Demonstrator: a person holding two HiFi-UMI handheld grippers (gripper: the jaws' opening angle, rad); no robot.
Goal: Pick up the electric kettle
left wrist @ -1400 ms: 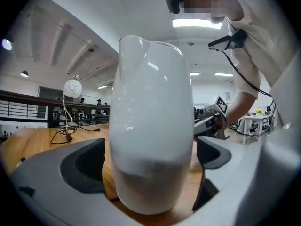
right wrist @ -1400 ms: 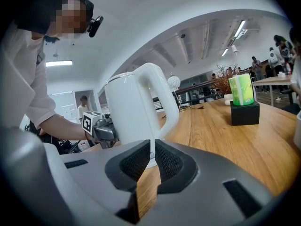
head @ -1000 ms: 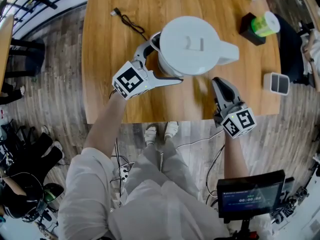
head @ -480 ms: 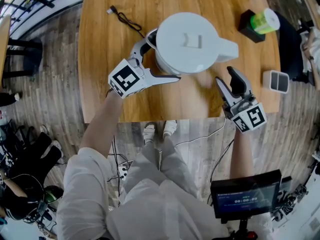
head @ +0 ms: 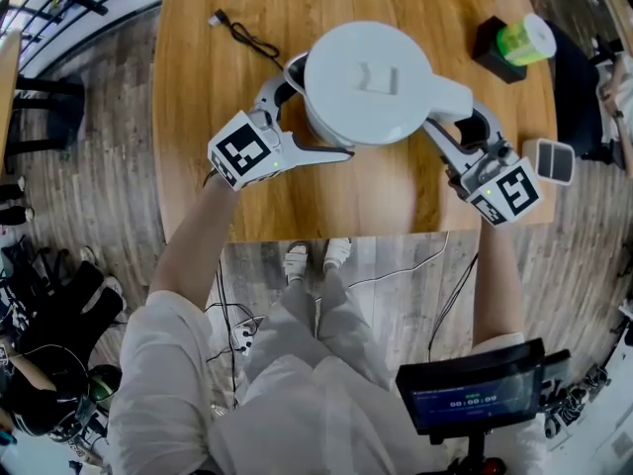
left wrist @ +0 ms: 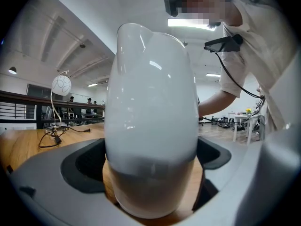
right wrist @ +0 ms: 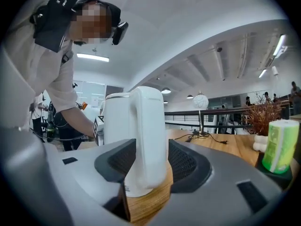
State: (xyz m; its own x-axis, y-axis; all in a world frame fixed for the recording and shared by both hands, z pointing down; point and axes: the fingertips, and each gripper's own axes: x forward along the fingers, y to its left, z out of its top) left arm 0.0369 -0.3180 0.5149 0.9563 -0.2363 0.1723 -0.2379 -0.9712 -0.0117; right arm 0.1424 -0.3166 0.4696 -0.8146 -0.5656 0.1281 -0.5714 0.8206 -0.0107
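Observation:
A white electric kettle [head: 366, 77] stands on the wooden table [head: 208, 117]. My left gripper [head: 321, 112] reaches in from the left. Its fingers [head: 280, 92] wrap the kettle's body below the spout, and in the left gripper view the body [left wrist: 150, 126] fills the gap and meets both pads. My right gripper [head: 460, 119] sits at the kettle's right side. Its jaws have just been opening. The handle [right wrist: 150, 140] stands between them, and the pads do not press on it.
A black cable [head: 242, 33] lies at the table's back left. A black holder with a green roll [head: 519, 47] is at the back right, and a small white box [head: 554, 161] sits by the right edge. A screen on a stand [head: 475, 394] is near my legs.
My right gripper went from shut to open and moved right and away from me, up to the kettle's handle. The left gripper kept its place on the kettle.

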